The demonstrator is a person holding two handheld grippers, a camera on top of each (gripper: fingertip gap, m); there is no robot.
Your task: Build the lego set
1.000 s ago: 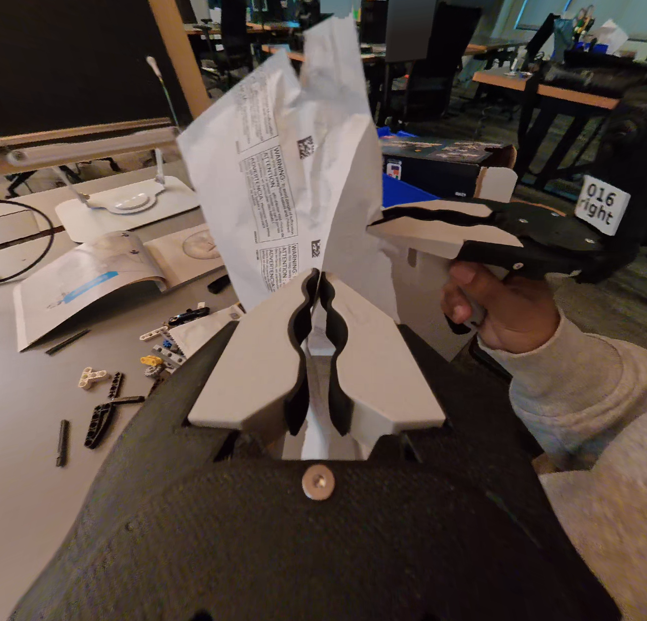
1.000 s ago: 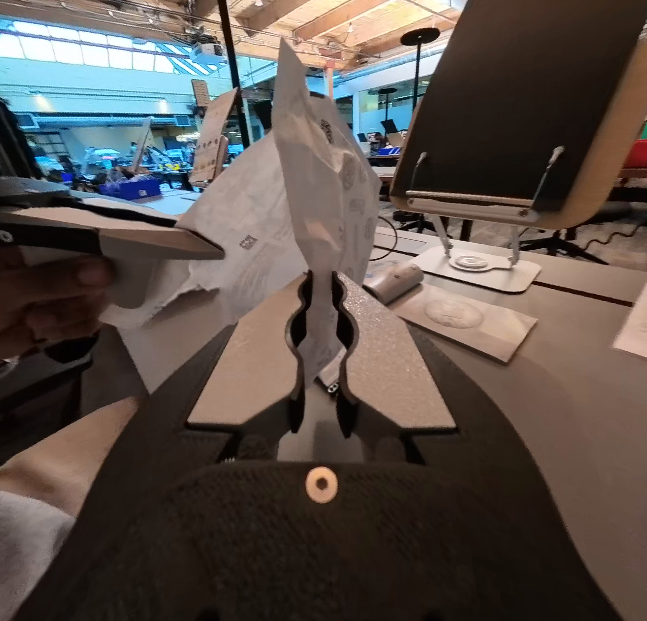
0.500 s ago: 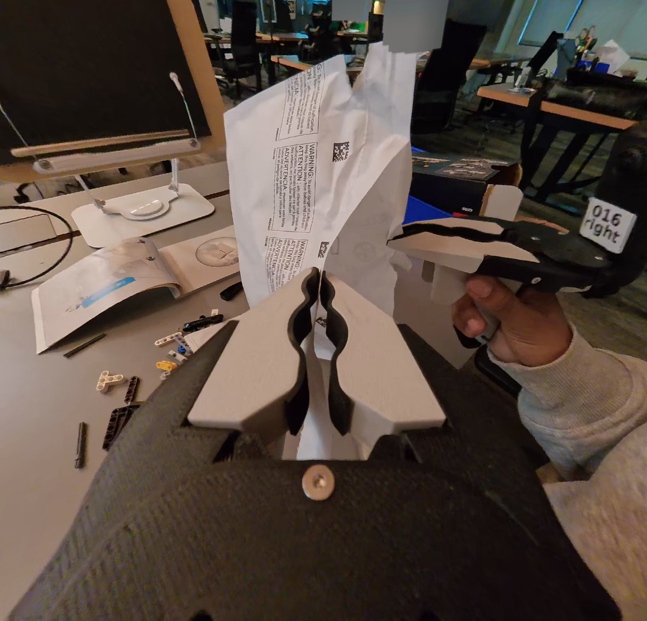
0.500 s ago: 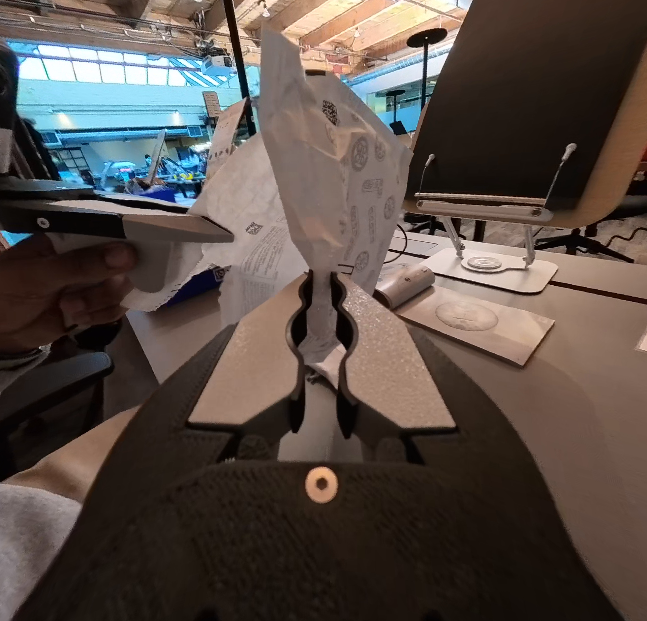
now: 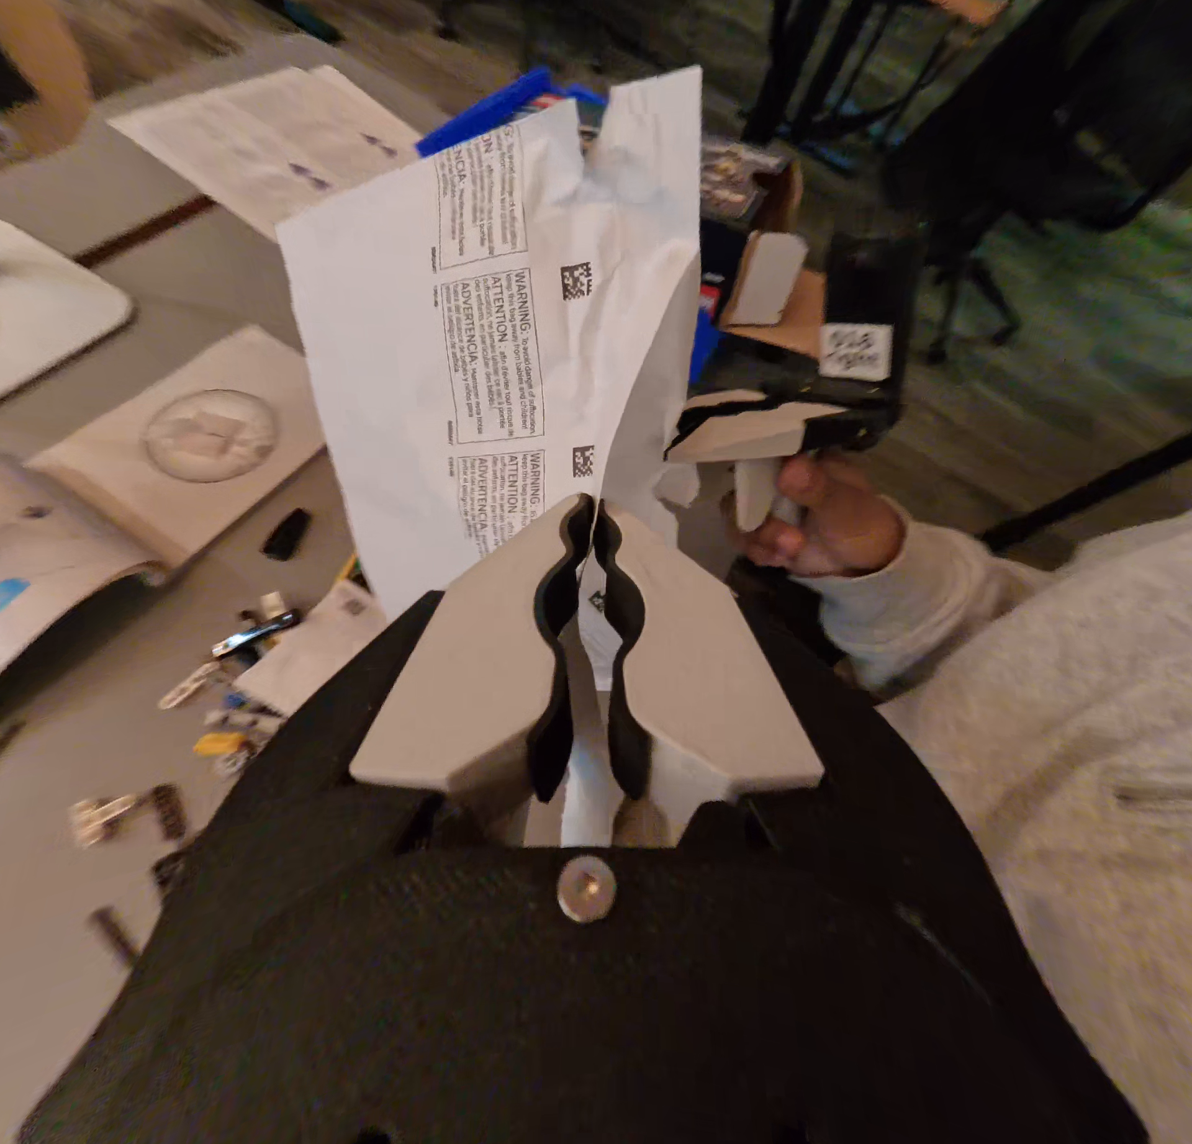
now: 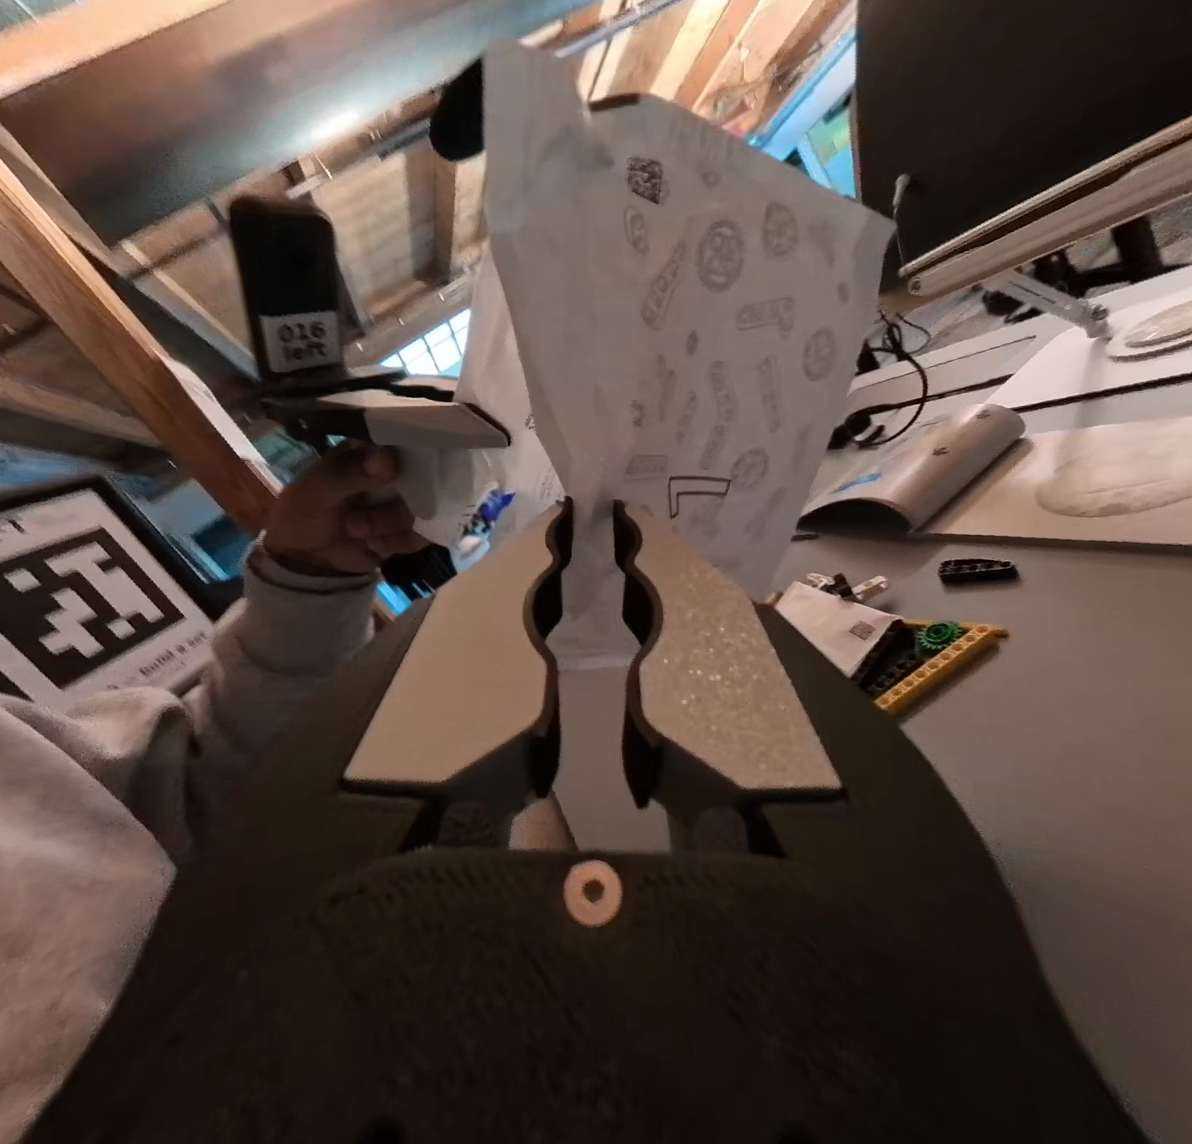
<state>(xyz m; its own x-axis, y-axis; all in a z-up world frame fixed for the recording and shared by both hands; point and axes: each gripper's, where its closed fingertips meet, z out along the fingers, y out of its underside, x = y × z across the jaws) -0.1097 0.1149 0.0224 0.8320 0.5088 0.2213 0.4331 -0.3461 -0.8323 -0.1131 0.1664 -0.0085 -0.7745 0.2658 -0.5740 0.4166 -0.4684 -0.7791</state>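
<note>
Both grippers have the white paper bag [image 5: 490, 313] up in the air above the bench [image 6: 1032, 758]. The left hand-held gripper [image 5: 592, 508] is pinching its lower edge, and the right hand-held gripper [image 6: 588, 508] is clamped on another corner. Loose lego bits [image 5: 219, 681] sit on the bench's left side, and a half-built yellow-and-green piece [image 6: 929, 655] lies off to the right, near the open instruction booklet [image 5: 174, 442].

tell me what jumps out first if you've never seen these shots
The white paper bag fills the middle of both views, held up off the grey table and pinched by the left gripper and right gripper, jaws shut on it. Loose lego pieces lie scattered below.
</note>
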